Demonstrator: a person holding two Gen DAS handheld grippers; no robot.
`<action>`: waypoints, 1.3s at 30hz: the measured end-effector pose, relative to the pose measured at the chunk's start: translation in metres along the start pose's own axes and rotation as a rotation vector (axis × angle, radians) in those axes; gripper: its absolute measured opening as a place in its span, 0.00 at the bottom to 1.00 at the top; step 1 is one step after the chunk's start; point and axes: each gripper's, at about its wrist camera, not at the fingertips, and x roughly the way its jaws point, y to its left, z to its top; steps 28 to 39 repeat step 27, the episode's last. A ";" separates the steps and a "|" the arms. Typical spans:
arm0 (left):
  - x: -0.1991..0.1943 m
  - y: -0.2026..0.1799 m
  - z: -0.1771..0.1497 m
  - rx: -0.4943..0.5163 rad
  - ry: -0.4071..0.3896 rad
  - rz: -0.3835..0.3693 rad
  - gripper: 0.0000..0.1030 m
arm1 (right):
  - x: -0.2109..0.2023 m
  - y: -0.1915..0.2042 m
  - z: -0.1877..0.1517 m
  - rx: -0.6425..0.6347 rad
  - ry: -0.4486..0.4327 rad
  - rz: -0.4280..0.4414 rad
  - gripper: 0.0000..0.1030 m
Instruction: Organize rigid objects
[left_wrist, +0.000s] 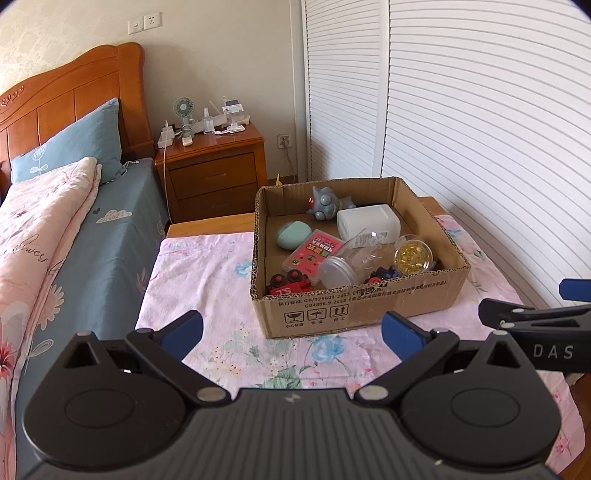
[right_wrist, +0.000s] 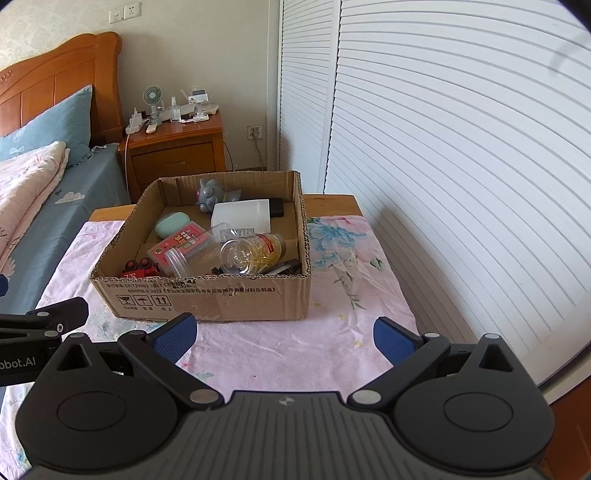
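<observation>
An open cardboard box (left_wrist: 354, 310) (right_wrist: 207, 299) sits on a table with a pink floral cloth (left_wrist: 207, 288) (right_wrist: 332, 332). Inside lie a grey toy figure (left_wrist: 322, 204), a white container (left_wrist: 369, 221), a mint oval case (left_wrist: 293, 233), a pink card box (left_wrist: 314, 254), a clear jar with a lid (left_wrist: 338, 271), a jar of yellow capsules (left_wrist: 413, 255) (right_wrist: 258, 249) and a red toy car (left_wrist: 288, 283) (right_wrist: 142, 268). My left gripper (left_wrist: 291, 332) is open and empty in front of the box. My right gripper (right_wrist: 284, 332) is open and empty, also in front of it.
A bed (left_wrist: 55, 240) with a pink quilt and blue pillow stands to the left. A wooden nightstand (left_wrist: 214, 173) with a small fan and clutter is behind. White louvred wardrobe doors (left_wrist: 461, 129) run along the right. The right gripper's arm shows at the left wrist view's right edge (left_wrist: 535, 328).
</observation>
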 end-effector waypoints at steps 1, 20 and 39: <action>0.000 0.000 0.000 -0.001 0.000 0.000 0.99 | 0.000 0.000 0.000 -0.001 0.000 -0.002 1.00; -0.003 -0.003 -0.001 -0.002 0.007 0.014 0.99 | -0.003 -0.001 -0.001 -0.002 -0.003 -0.004 1.00; -0.006 -0.004 -0.002 -0.001 0.005 0.017 0.99 | -0.004 -0.001 -0.002 -0.005 -0.006 0.001 1.00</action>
